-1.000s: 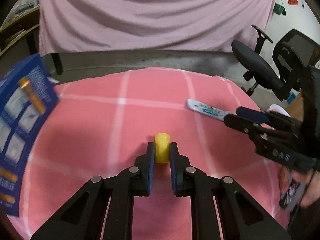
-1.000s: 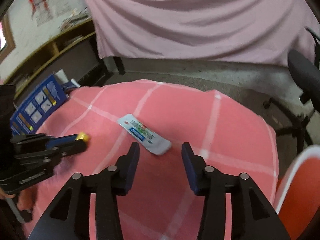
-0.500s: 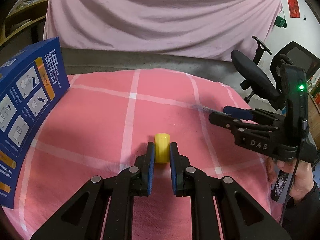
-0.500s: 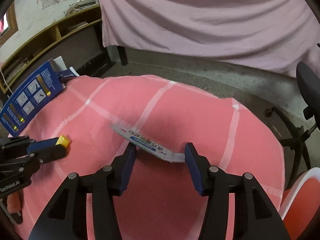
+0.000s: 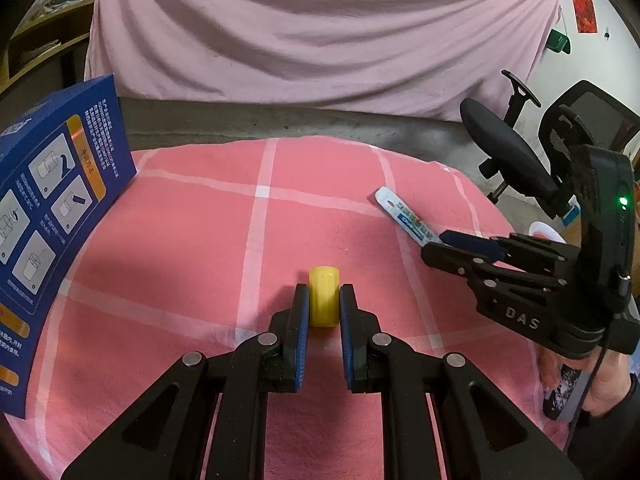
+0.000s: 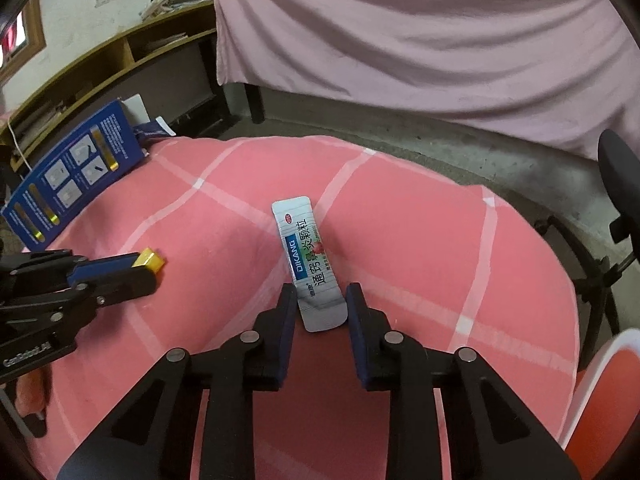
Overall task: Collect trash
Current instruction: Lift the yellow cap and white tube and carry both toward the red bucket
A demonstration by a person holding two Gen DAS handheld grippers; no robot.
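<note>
Pink checked cloth (image 5: 192, 248) covers the counter, and on it both grippers work side by side. Seen from the left wrist camera, the left gripper (image 5: 324, 306) has its two blue-padded fingers (image 5: 301, 312) clamped on a small yellow cap (image 5: 324, 300), which sits between the pads near the middle of the cloth with its far end poking out past the tips. To its right, the right gripper (image 5: 434, 244) reaches in from the side, held by a hand (image 5: 600, 380) at the frame's lower right edge. The right wrist camera shows that gripper (image 6: 322, 304) straddling the near end of a white and blue sachet (image 6: 308, 256) with green print; the sachet lies flat on the cloth, pointing away from the camera, and its rounded near end lies between the fingers (image 6: 356, 308). Those fingers are closing around it, with the pads standing right at its edges; whether they already press on it is hard to tell. At the left edge of the counter a blue carton (image 5: 52, 216) with printed instruction panels leans up from the cloth. Behind the counter hangs a pale pink sheet (image 5: 320, 28), and a black office chair (image 5: 516, 148) stands off to the right on the grey floor.
</note>
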